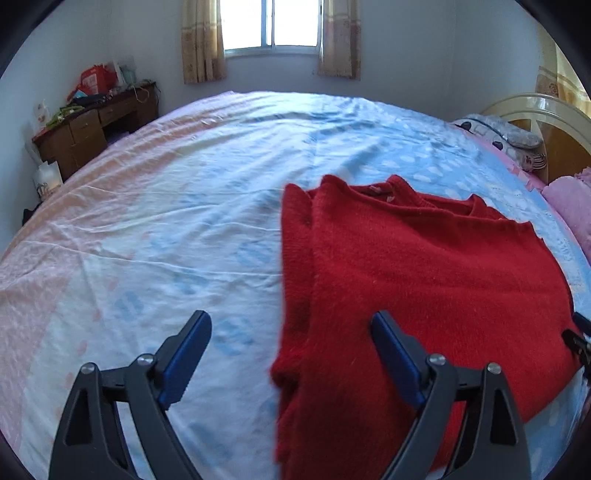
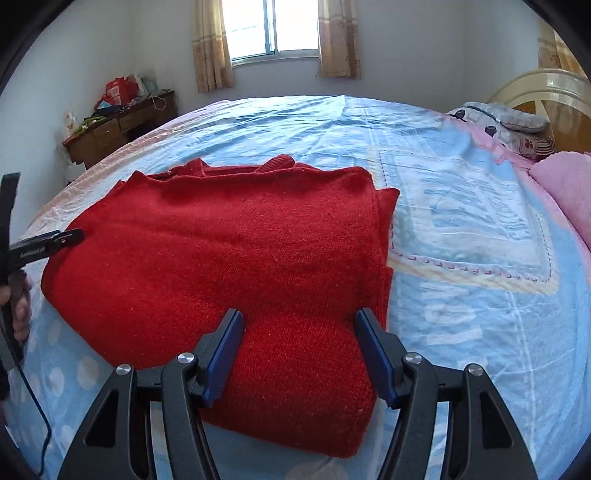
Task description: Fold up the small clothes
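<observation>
Where daylight falls, bed (image 2: 461, 221) — red sweater (image 2: 229, 251), window (image 2: 273, 29), desk (image 2: 122, 122).

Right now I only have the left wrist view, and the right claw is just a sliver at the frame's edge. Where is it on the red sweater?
Observer: The right claw is at the red sweater's near right corner. There is fabric between its parted jaws, but I cannot tell whether the pads press on it.
Operator: Is the sweater's right side folded in?
Observer: Yes, that edge shows stacked layers, one over another.
Operator: What lies to the right of it?
Observer: Bare bed sheet, printed with a dotted-border panel.
</observation>
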Tool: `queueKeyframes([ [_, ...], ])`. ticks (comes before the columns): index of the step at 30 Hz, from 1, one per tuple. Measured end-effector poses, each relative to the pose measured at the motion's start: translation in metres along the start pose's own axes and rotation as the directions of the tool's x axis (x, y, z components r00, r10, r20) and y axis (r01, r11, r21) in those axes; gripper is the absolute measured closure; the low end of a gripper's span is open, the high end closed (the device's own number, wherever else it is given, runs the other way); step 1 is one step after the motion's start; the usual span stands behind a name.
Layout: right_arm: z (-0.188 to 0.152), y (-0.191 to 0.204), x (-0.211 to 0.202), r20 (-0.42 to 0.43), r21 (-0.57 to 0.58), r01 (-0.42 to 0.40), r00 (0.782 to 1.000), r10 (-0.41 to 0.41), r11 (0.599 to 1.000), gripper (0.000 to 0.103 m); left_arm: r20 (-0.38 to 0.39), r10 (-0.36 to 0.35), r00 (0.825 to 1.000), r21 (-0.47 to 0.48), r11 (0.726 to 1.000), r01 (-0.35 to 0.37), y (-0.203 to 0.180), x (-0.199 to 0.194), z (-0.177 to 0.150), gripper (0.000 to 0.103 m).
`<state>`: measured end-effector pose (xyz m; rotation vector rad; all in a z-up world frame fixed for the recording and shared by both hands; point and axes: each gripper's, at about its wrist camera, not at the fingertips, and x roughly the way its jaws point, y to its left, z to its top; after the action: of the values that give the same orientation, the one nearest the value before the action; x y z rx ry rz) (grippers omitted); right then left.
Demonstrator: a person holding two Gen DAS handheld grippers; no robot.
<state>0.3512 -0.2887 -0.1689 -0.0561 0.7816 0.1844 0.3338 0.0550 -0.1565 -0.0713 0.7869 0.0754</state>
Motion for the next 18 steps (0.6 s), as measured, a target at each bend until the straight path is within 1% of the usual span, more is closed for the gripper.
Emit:
queueKeyframes([
  [2,0.003,0.006,-0.008,0.007,-0.021,0.040,0.999,-0.040,0.999,0.039,-0.006,0.011,1.000,-0.006,1.000,-0.011,0.007,-0.004,-0.006,0.012],
  [3,0.006,0.011,-0.014,0.025,-0.020,0.055,0.998,-0.055,0.998,0.039,-0.012,0.008,1.000,-0.014,1.000,-0.008,0.012,-0.005,-0.008,0.011],
  [5,0.010,0.023,-0.023,0.066,-0.030,0.047,0.997,-0.045,0.998,0.039,-0.013,-0.005,1.000,-0.029,1.000,0.004,0.018,-0.006,-0.012,0.010],
  [7,0.013,0.039,-0.024,0.080,-0.058,0.023,0.997,-0.019,0.998,0.039,-0.019,-0.008,1.000,-0.030,1.000,0.007,0.019,-0.005,-0.016,0.008],
  [9,0.013,0.060,-0.014,0.059,-0.100,0.008,0.998,-0.002,0.995,0.039,-0.013,-0.004,1.000,-0.031,1.000,0.004,0.018,-0.004,-0.018,0.007],
  [10,0.012,0.066,-0.009,0.046,-0.112,0.012,0.999,-0.007,0.994,0.039,-0.013,0.000,1.000,-0.033,0.999,0.000,0.019,-0.004,-0.018,0.005],
  [11,0.009,0.073,0.003,0.010,-0.123,0.024,1.000,-0.023,0.992,0.039,-0.013,0.007,1.000,-0.034,0.999,-0.007,0.018,-0.003,-0.017,0.004],
  [12,0.007,0.075,0.012,-0.020,-0.120,0.034,0.999,-0.036,0.992,0.038,-0.012,0.014,1.000,-0.033,0.999,-0.014,0.018,-0.002,-0.016,0.002],
  [14,0.007,0.073,0.014,-0.008,-0.076,0.063,0.998,-0.064,0.995,0.035,-0.019,0.014,1.000,-0.034,0.999,-0.014,0.019,0.000,-0.018,0.002],
  [16,0.011,0.075,0.009,-0.016,-0.037,0.083,0.996,-0.083,0.996,0.035,-0.024,0.008,1.000,-0.041,0.999,-0.009,0.020,0.001,-0.018,0.000],
  [18,0.016,0.084,-0.001,0.016,-0.018,0.049,0.999,-0.049,0.999,0.035,-0.027,0.007,1.000,-0.044,0.999,-0.008,0.021,0.003,-0.018,0.000],
])
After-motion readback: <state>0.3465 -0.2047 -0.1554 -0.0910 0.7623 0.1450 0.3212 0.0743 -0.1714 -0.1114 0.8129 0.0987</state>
